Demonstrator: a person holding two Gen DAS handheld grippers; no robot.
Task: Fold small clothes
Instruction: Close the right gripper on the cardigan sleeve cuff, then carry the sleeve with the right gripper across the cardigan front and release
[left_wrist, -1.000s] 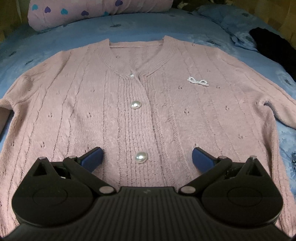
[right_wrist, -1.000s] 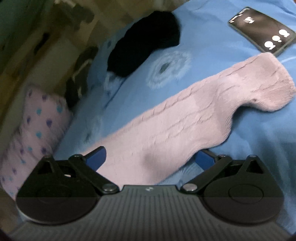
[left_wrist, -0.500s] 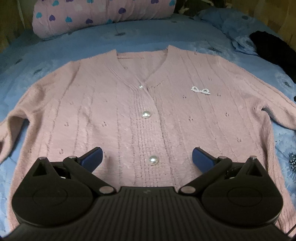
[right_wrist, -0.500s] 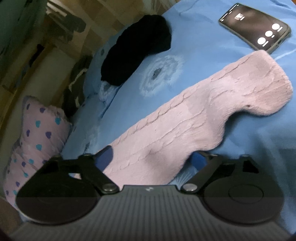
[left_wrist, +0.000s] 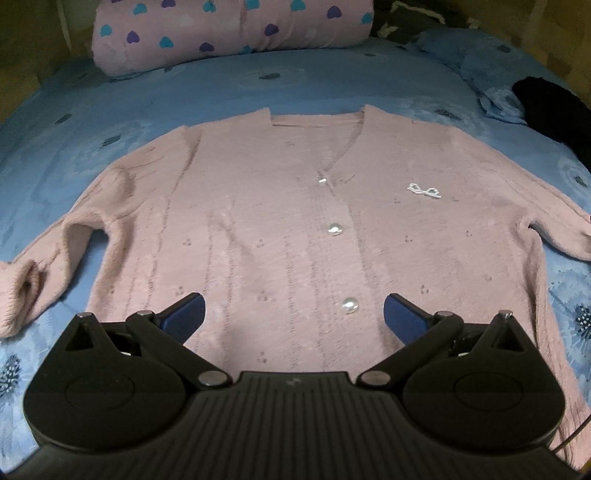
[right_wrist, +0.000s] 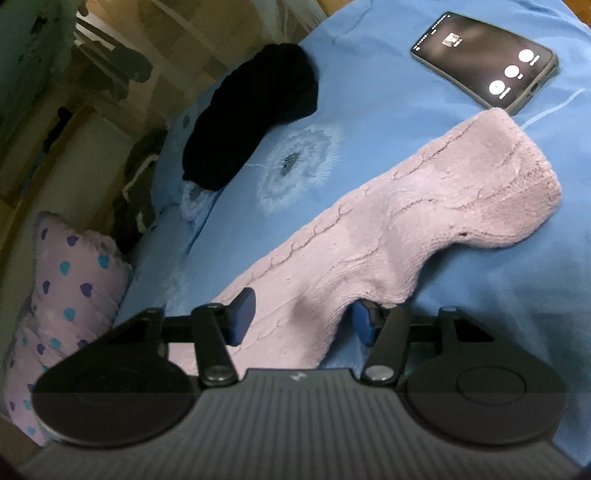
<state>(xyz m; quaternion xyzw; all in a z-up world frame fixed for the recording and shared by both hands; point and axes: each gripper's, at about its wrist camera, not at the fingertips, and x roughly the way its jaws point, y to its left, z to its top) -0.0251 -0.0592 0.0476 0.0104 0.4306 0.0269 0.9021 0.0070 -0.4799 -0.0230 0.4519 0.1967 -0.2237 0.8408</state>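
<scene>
A pink cardigan (left_wrist: 280, 229) lies front up and spread flat in the middle of the blue bedspread (left_wrist: 229, 81), neckline toward the heart-print pillow (left_wrist: 229, 29) at the far edge. The left gripper (left_wrist: 293, 314) hangs above its hem, jaws wide and empty. The right gripper (right_wrist: 299, 317) has just been closing its jaws around the cardigan's sleeve (right_wrist: 424, 229), which lies between the blue pads; a firm pinch cannot be told. A phone (right_wrist: 484, 59) lies just beyond the cuff, a black garment (right_wrist: 255, 110) farther off
</scene>
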